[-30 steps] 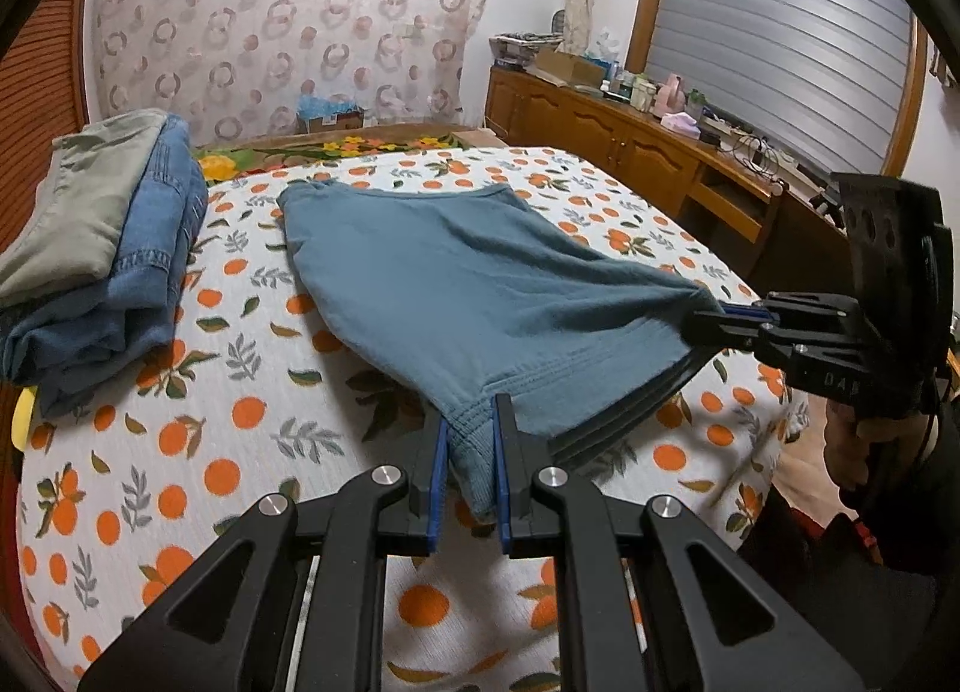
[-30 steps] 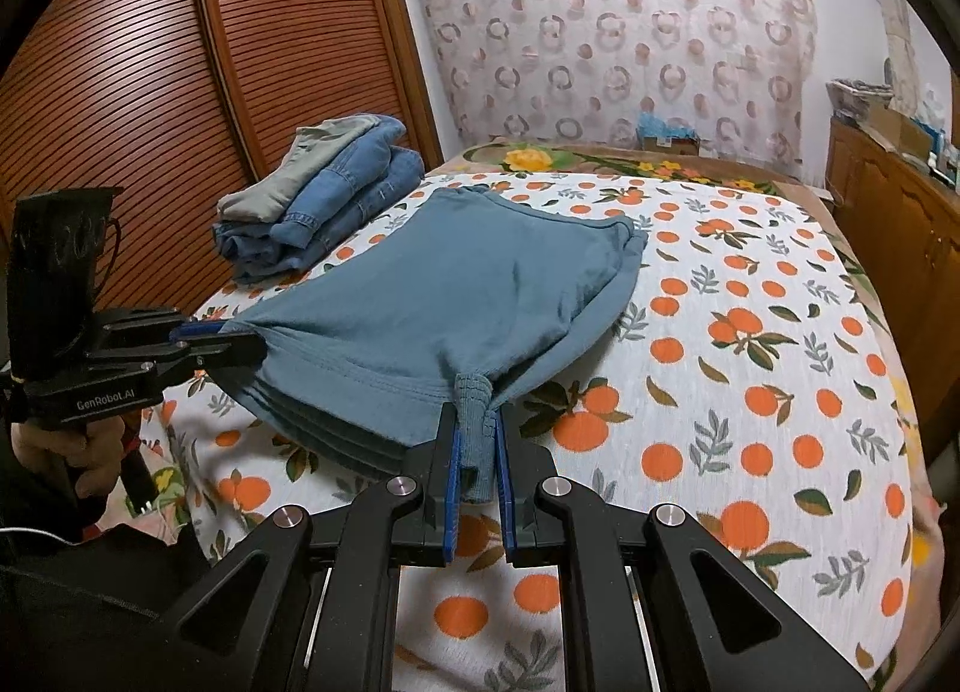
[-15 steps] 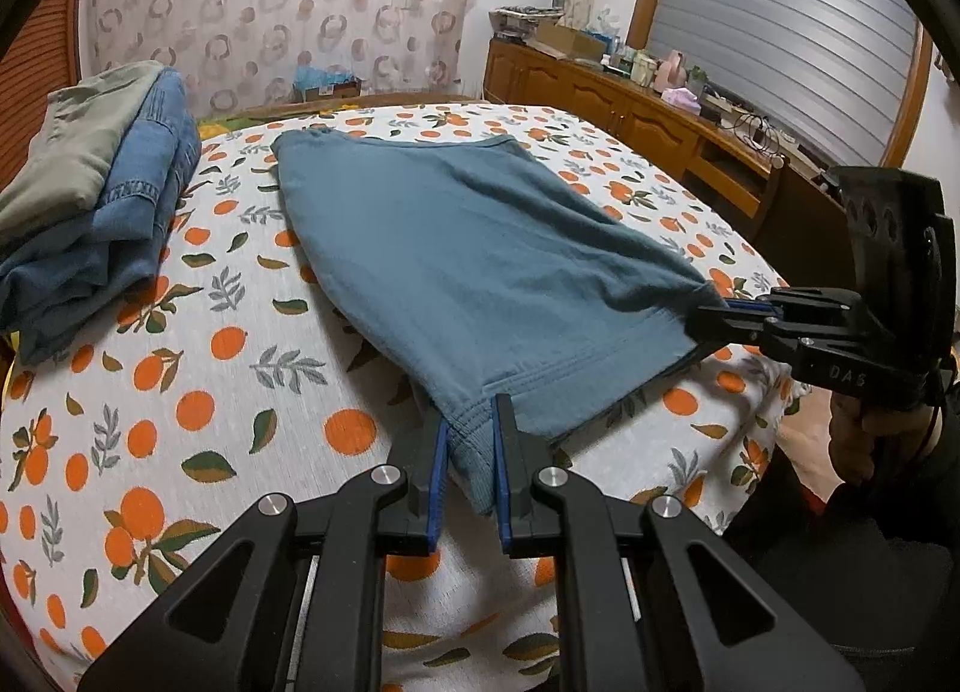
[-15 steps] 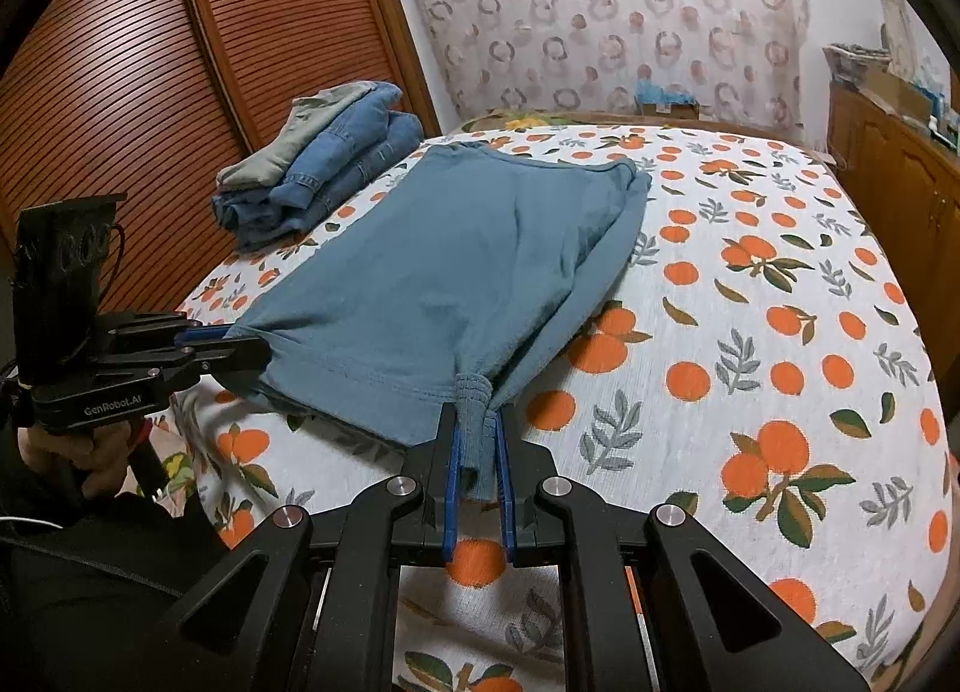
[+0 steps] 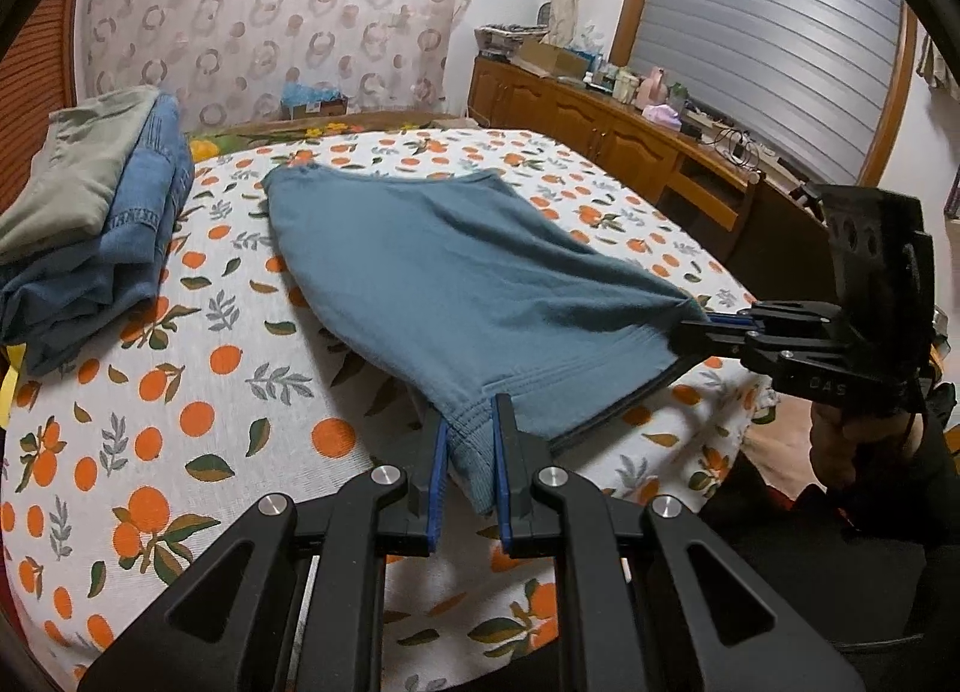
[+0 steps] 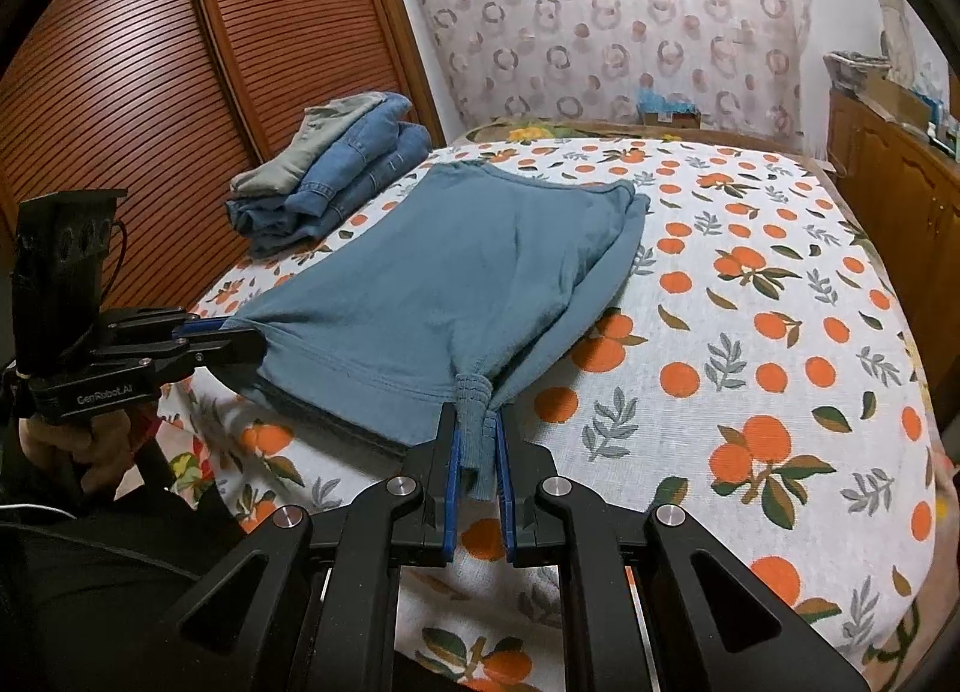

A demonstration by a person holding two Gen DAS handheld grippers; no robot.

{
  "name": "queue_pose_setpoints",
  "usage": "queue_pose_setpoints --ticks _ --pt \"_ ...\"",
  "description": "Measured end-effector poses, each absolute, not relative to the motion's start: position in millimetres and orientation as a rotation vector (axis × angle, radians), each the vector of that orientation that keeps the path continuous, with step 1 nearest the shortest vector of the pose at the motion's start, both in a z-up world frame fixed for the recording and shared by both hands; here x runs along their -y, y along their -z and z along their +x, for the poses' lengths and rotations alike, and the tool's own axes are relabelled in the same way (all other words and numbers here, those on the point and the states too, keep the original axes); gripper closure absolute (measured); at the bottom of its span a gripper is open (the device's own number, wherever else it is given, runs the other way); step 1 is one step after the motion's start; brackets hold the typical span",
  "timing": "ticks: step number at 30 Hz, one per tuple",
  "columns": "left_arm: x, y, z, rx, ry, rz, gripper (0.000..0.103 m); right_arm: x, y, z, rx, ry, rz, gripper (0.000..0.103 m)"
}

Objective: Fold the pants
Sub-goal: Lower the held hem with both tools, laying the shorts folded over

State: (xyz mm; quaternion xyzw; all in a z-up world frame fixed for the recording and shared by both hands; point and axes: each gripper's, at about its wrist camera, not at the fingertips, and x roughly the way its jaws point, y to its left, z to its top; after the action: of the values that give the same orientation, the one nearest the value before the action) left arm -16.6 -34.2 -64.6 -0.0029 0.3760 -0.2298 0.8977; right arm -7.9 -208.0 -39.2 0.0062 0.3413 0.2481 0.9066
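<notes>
Blue-grey pants [image 5: 444,284] lie folded in layers on the orange-print bed, also in the right wrist view [image 6: 480,278]. My left gripper [image 5: 467,440] is shut on the near left corner of their hem. My right gripper [image 6: 477,440] is shut on the near right corner. Each gripper shows in the other's view: the right gripper [image 5: 690,332] at right, the left gripper [image 6: 240,341] at left. The near edge is held taut, slightly above the bed; the far end rests on it.
A stack of folded jeans and khaki trousers [image 5: 90,224] lies at the bed's left side, also in the right wrist view [image 6: 336,170]. A wooden sideboard [image 5: 636,134] with clutter stands to the right. A slatted wooden wardrobe [image 6: 150,80] stands left.
Both grippers have pulled the pants' near edge back toward the bed's front edge and slightly lifted it; both grips are unchanged.
</notes>
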Motion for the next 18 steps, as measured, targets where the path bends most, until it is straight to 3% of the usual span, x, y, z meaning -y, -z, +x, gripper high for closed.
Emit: queue_pose_setpoints --ticks 18 --pt "33 31 29 -0.7 0.439 0.021 0.089 210 3 21 -0.58 -0.503 0.02 0.093"
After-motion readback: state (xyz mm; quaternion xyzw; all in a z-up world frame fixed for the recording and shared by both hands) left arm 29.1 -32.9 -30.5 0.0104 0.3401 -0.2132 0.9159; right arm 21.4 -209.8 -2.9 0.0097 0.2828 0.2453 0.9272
